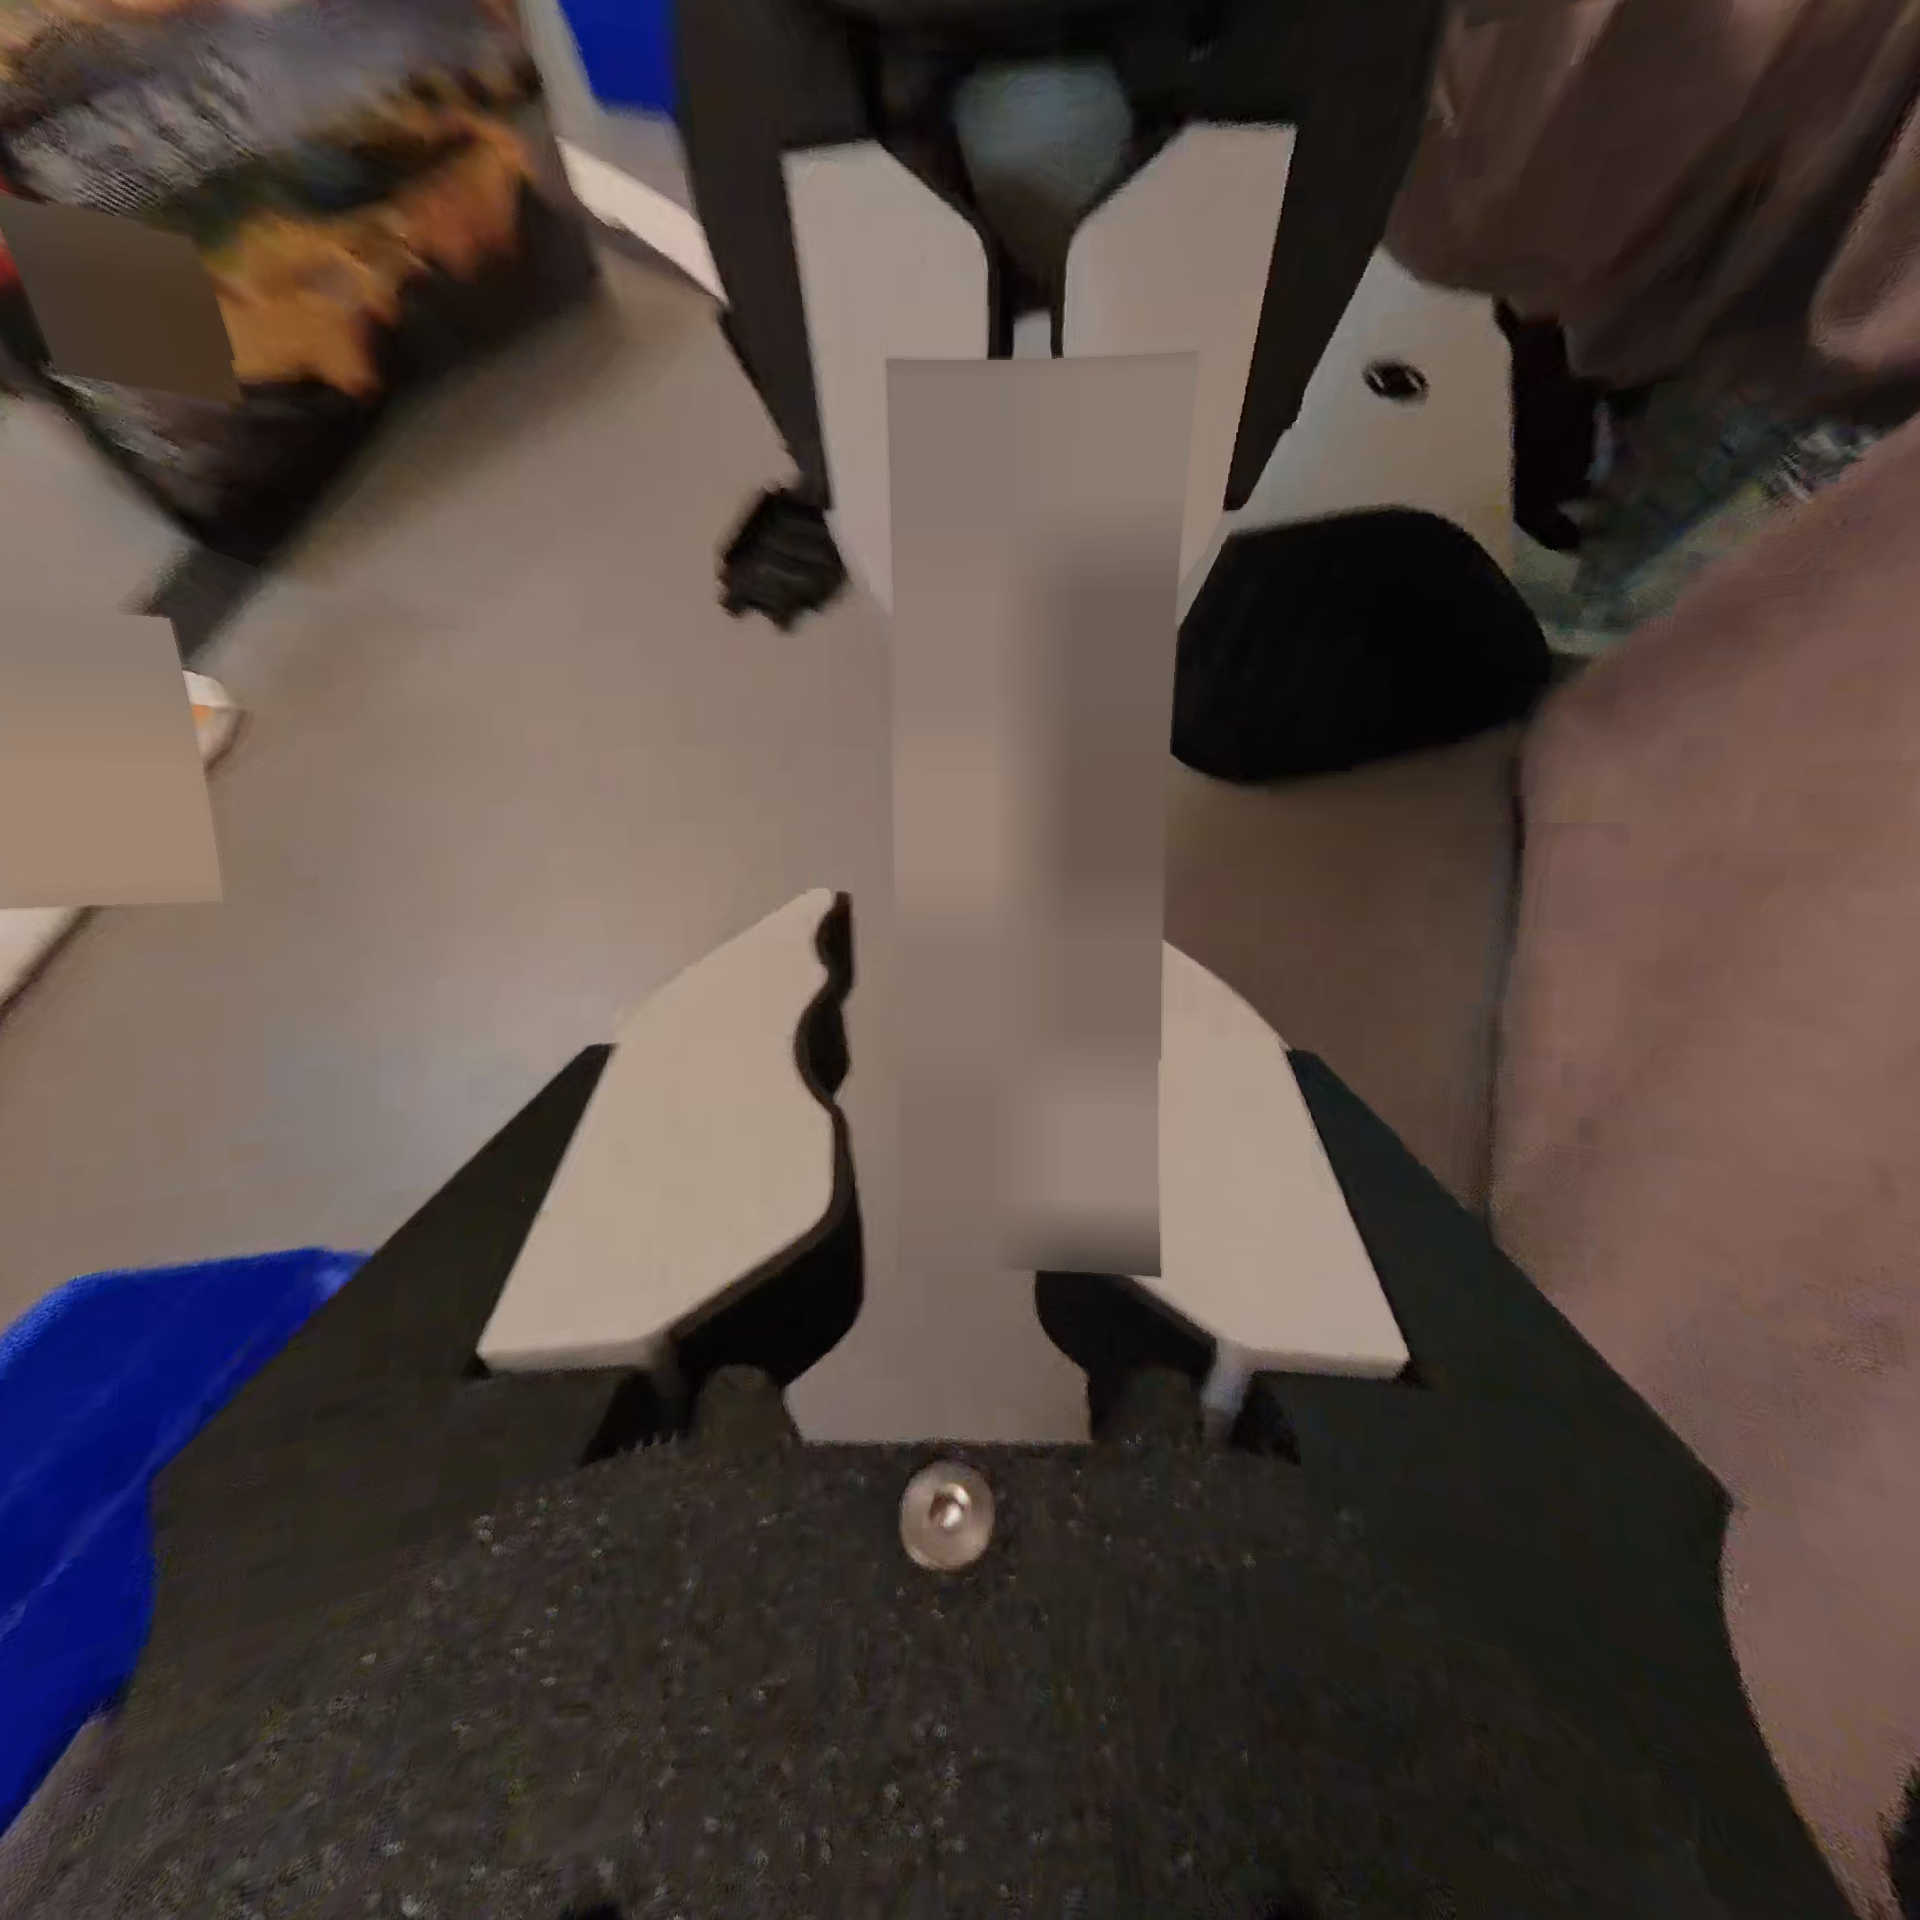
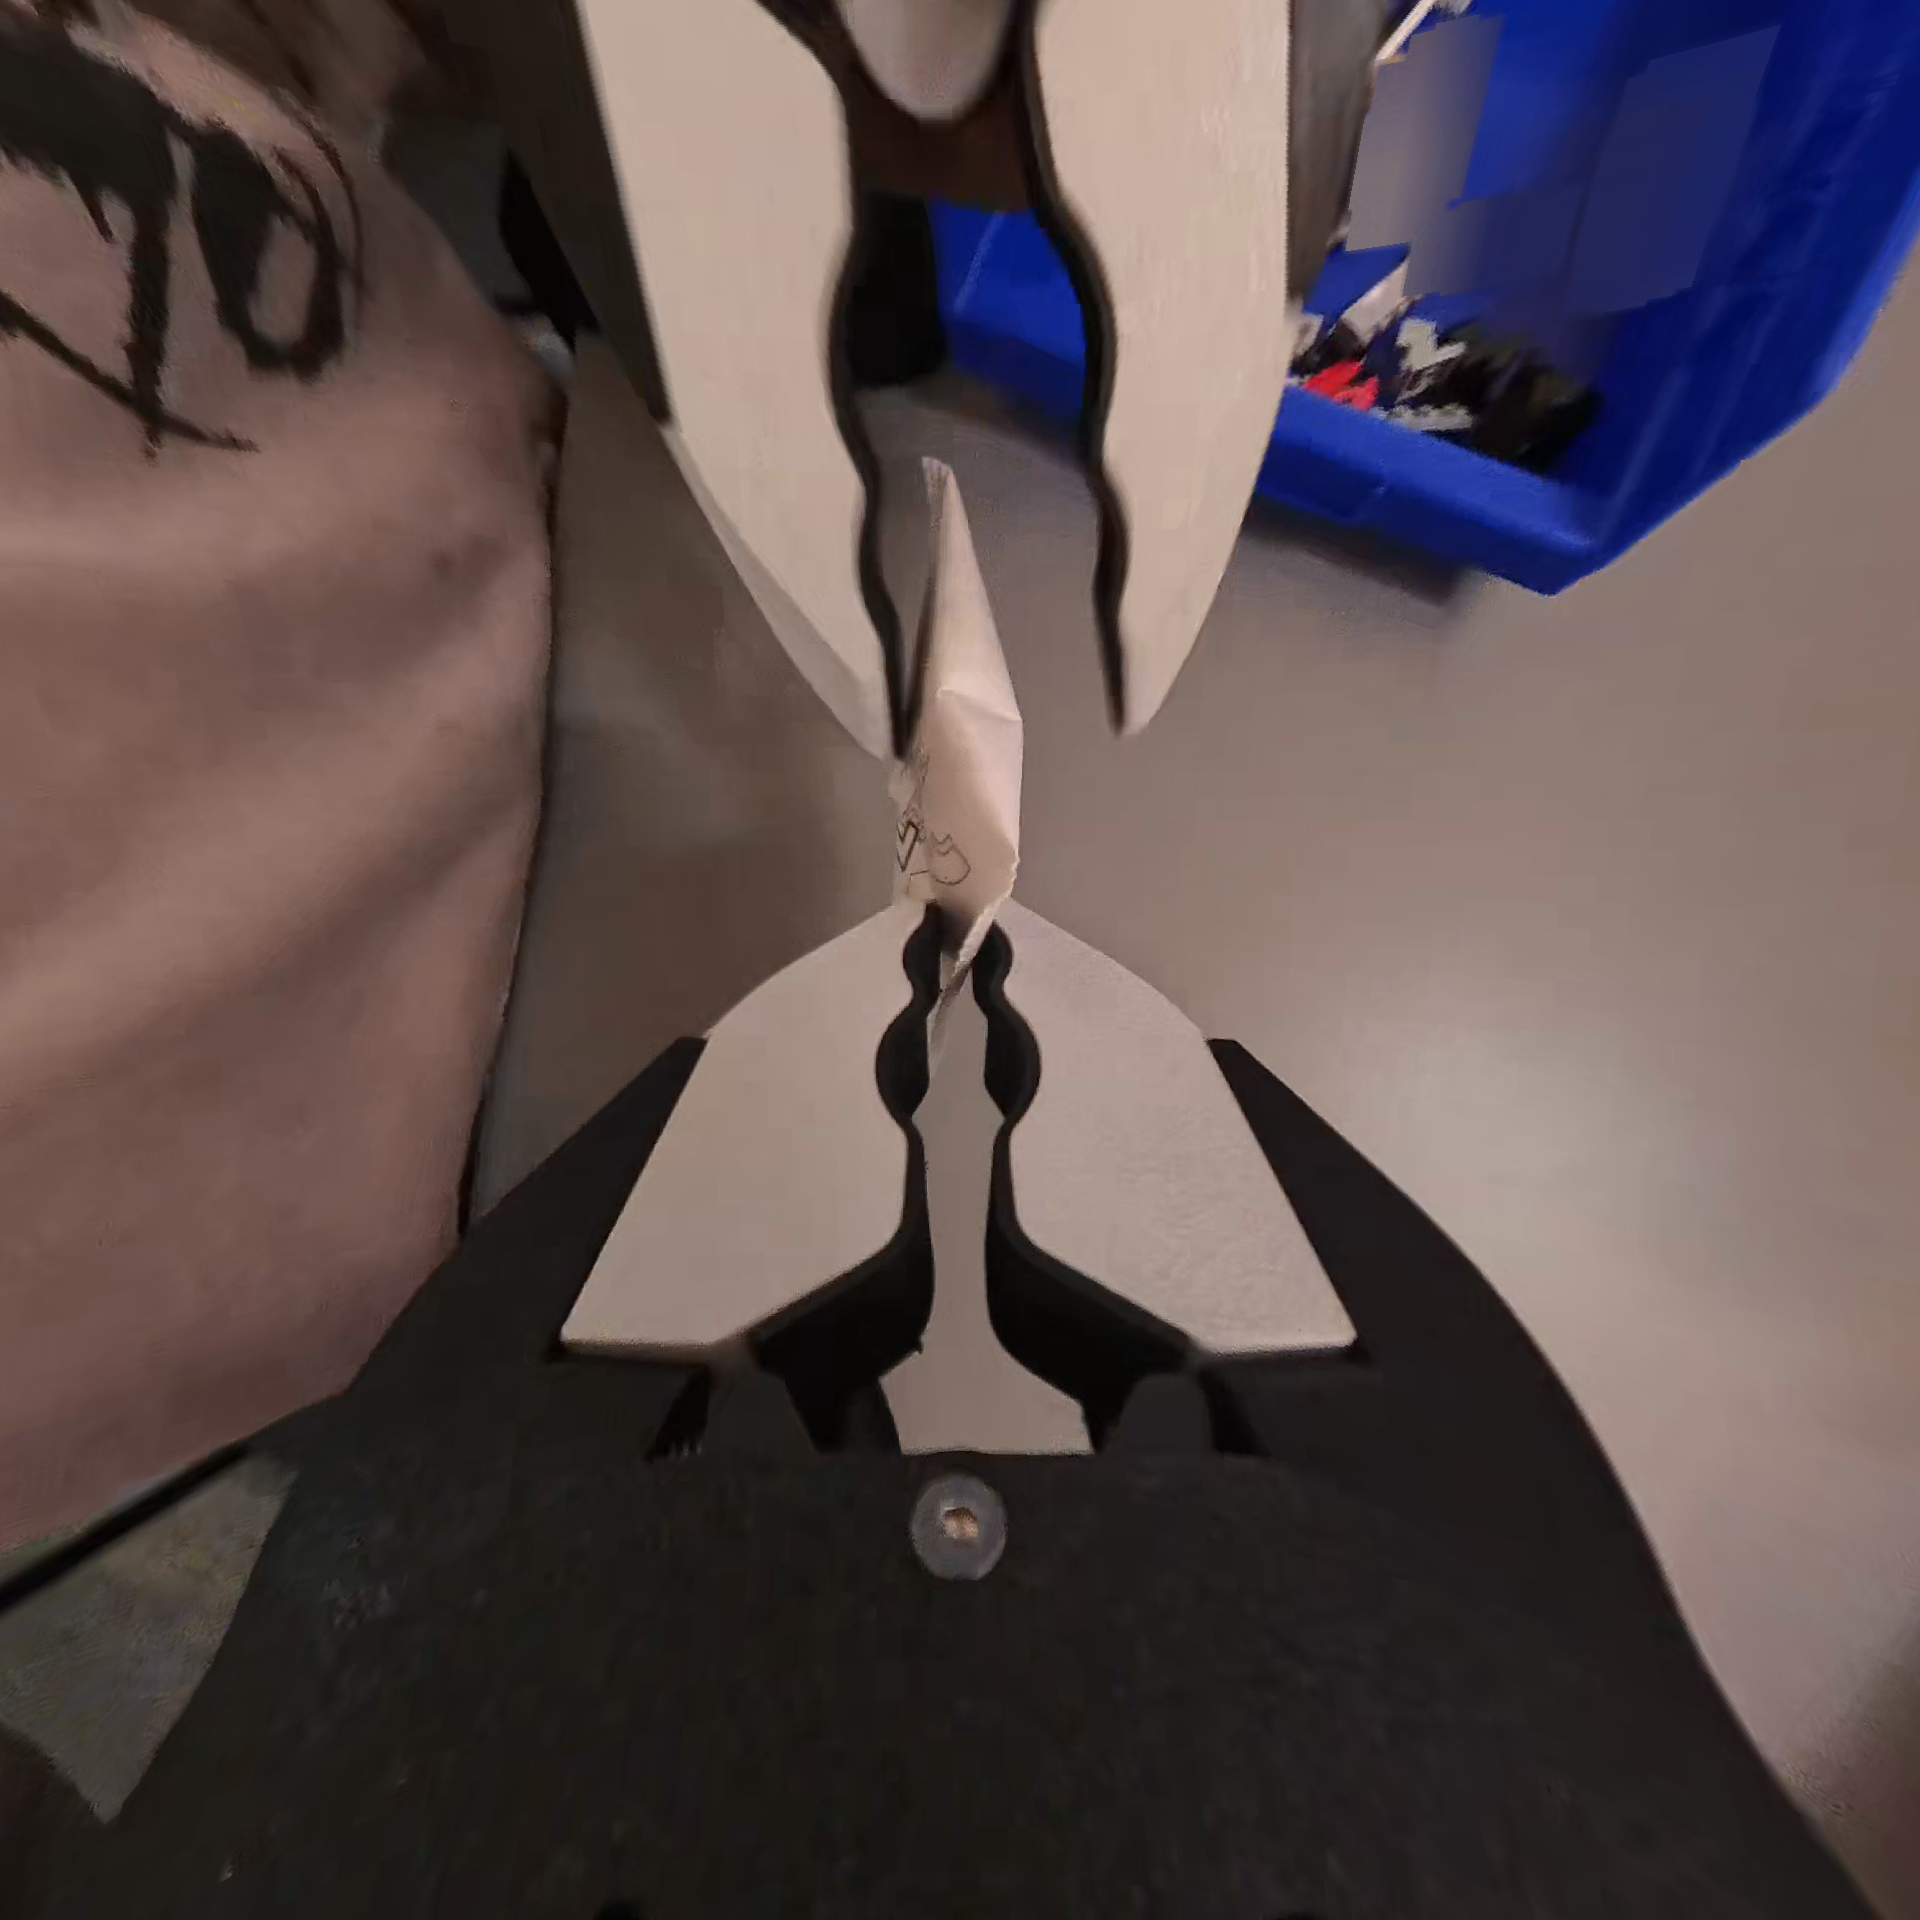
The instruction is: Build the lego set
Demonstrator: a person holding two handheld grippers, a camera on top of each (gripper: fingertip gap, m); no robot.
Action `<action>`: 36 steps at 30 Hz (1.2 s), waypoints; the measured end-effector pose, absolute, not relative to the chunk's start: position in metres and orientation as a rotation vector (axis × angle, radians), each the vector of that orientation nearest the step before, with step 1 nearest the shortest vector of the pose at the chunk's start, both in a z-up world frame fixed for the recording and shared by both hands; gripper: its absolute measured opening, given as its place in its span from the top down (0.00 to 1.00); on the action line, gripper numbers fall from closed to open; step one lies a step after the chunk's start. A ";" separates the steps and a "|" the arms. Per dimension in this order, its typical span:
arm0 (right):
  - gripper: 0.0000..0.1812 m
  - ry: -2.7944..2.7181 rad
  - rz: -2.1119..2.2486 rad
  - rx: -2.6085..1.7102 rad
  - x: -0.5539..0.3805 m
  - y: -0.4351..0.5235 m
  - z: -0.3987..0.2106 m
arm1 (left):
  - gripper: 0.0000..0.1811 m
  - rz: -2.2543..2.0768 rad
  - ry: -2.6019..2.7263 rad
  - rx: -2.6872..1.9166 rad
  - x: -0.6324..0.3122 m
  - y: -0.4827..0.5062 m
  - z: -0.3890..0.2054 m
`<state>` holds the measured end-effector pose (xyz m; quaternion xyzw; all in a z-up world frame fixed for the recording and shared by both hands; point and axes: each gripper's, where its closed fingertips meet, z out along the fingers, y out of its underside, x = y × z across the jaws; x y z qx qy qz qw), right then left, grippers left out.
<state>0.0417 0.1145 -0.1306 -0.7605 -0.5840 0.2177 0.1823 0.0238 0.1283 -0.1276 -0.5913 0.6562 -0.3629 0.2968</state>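
Right gripper (image 2: 951, 940) pinching the bottom corner of a white paper bag (image 2: 961, 717), jaws pressed nearly together on the crumpled edge, seen dead centre in the right wrist view. Left gripper (image 2: 1003, 727) reaching down from twelve o'clock in that same view, jaws spread apart, one tip touching the bag's left edge, the other tip clear of the paper on its right. Bag held upright between the two grippers, above a grey table (image 2: 1455, 935), small line drawings printed near its lower end. Blue bin (image 2: 1403, 488) at two o'clock, on the table, with a jumble of black, white and red lego pieces (image 2: 1444, 390) inside. Pale shirt (image 2: 239, 675) with black marks filling nine o'clock. In the left wrist view, left gripper (image 1: 997, 914) at six o'clock, gap between its fingers largely hidden by a blurred patch, so the spread hard to judge there; right gripper (image 1: 1023, 343) opposite at twelve o'clock. Dark printed box (image 1: 312, 229) at ten o'clock, blurred; black rounded object (image 1: 1351, 644) at two o'clock; blue cloth (image 1: 135, 1455) at eight o'clock.
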 end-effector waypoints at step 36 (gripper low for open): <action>0.98 -1.361 1.096 -1.923 0.089 0.115 -0.115 | 0.98 -1.542 1.529 -1.607 0.060 0.125 -0.118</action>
